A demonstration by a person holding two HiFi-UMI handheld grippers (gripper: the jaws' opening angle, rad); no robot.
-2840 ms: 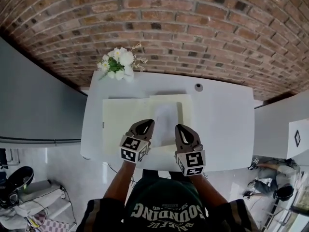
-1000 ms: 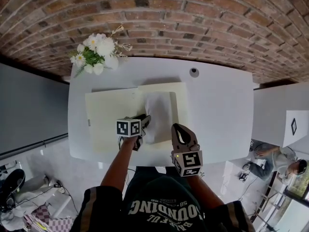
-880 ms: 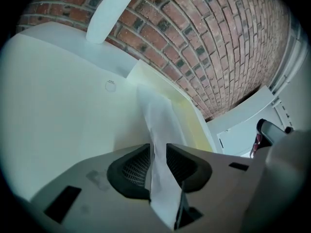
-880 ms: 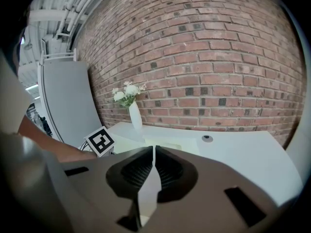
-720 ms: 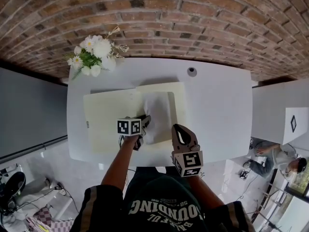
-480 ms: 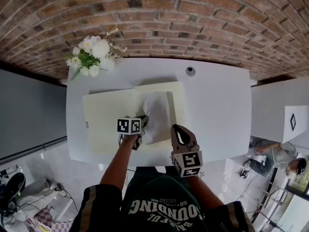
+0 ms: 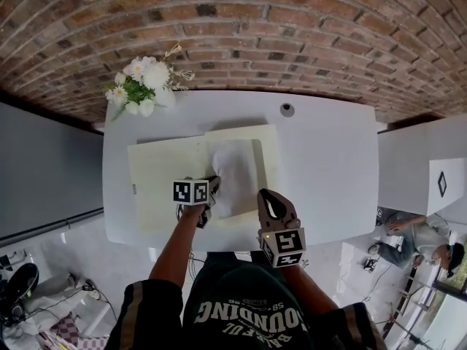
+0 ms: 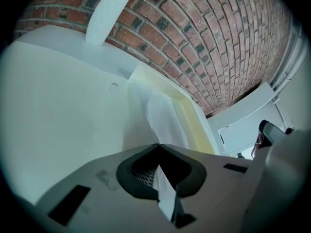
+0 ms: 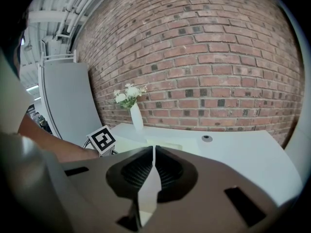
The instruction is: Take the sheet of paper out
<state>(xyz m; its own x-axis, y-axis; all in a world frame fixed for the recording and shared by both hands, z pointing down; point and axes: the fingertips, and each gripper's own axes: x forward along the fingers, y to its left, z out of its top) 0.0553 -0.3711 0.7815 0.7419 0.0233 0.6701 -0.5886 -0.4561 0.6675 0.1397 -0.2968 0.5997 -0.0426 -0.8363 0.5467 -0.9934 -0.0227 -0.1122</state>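
PAPER ON ITS WAY OUT: The sheet of paper (image 7: 235,165), thin, white and faintly rumpled, lies at the centre of the head view, on the right-hand part of an open, pale yellow folder (image 7: 160,181). Its near-left corner is raised off the folder. I have the left gripper (image 8: 158,147) clamped on that corner, jaws pressed together with the paper running up between them. A hold at the very edge should, as I judge it, let the sheet peel away without dragging the folder along. The right gripper (image 9: 154,148) hangs low and right of centre in the head view, over the near edge of the white table (image 7: 328,166). Its jaws are closed on nothing, and it is clear of the sheet's likely path. A vase of white flowers (image 7: 142,86) stands at upper left, against the brick wall (image 7: 292,35).
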